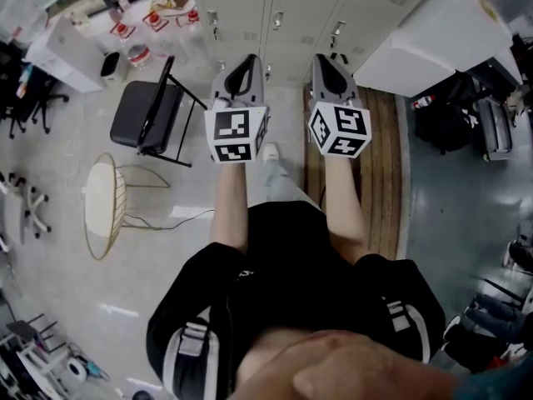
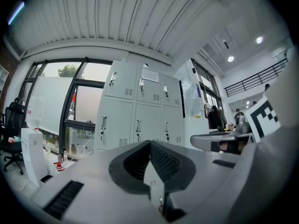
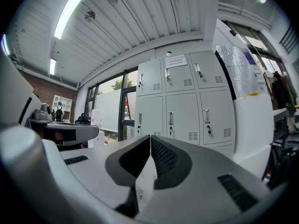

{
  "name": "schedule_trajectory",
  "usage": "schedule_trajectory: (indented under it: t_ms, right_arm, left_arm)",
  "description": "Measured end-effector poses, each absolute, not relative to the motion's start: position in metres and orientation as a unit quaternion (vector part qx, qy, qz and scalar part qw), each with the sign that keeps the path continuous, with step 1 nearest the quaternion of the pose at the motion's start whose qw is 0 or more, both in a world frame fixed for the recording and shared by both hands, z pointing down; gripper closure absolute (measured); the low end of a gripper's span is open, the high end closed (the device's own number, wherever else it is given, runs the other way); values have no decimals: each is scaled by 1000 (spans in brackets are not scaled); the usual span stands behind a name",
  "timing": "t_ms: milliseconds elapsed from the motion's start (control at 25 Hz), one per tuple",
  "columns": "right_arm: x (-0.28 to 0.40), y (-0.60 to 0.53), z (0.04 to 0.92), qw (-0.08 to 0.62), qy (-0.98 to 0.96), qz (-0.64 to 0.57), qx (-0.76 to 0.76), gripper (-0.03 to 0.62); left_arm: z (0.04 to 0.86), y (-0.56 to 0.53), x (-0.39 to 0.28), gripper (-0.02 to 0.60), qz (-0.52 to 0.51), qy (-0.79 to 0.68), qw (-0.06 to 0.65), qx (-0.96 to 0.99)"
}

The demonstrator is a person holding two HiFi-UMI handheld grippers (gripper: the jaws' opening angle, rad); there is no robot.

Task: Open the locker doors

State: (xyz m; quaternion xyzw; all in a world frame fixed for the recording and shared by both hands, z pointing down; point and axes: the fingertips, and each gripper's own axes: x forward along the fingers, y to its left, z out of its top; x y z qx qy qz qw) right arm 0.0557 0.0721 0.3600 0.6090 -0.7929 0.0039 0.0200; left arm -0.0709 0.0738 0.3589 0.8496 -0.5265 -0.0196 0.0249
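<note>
Faces a bank of pale grey lockers point(image 1: 275, 15) at the far edge of the floor point(image 1: 50, 265), beside a tall window. Counts six doors in the gripper views, two rows of three, every one shut flat, each with a small upright handle point(image 3: 171, 118) and a vent low down. Makes out a paper notice point(image 3: 176, 59) on the top middle door, print too small to read. Has a big white cabinet point(image 1: 433, 40) just beside the lockers on the right, and a strip of wooden boards point(image 1: 385, 165) along the floor's right side, below the right forearm. Has a black folding chair point(image 1: 150, 115) on the left, near the lockers, and closer in a round wire-frame stand point(image 1: 104, 202) lying tipped on its side. Holds the left gripper point(image 1: 246, 63) and the right gripper point(image 1: 328, 63) side by side and level, aimed at the lockers but well apart from them, touching no door or handle. Shows both pairs of jaws clenched tip to tip, with nothing caught between them.
</note>
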Motion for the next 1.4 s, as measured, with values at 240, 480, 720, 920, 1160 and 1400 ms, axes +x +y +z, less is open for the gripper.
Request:
schedule_trajectory:
  t_ms: [240, 480, 720, 920, 1160, 1400]
  right_arm:
    - [58, 30, 360, 20, -799, 8, 602, 574]
    - [71, -27, 355, 15, -800, 13, 600, 574]
    - [91, -86, 351, 8, -802, 20, 597, 574]
    - [103, -131, 358, 0, -804, 33, 593, 574]
    - [115, -179, 370, -3, -811, 54, 583, 574]
    - [128, -218, 376, -2, -813, 62, 580, 574]
  left_arm:
    - [364, 32, -71, 571, -10, -537, 33, 843]
    - [359, -20, -59, 571, -5, -538, 32, 842]
    - [356, -74, -42, 571, -2, -541, 37, 840]
    - [367, -117, -41, 571, 10, -551, 47, 833]
    - [374, -160, -30, 571, 28, -555, 46, 830]
    - [375, -197, -7, 571, 34, -538, 42, 841]
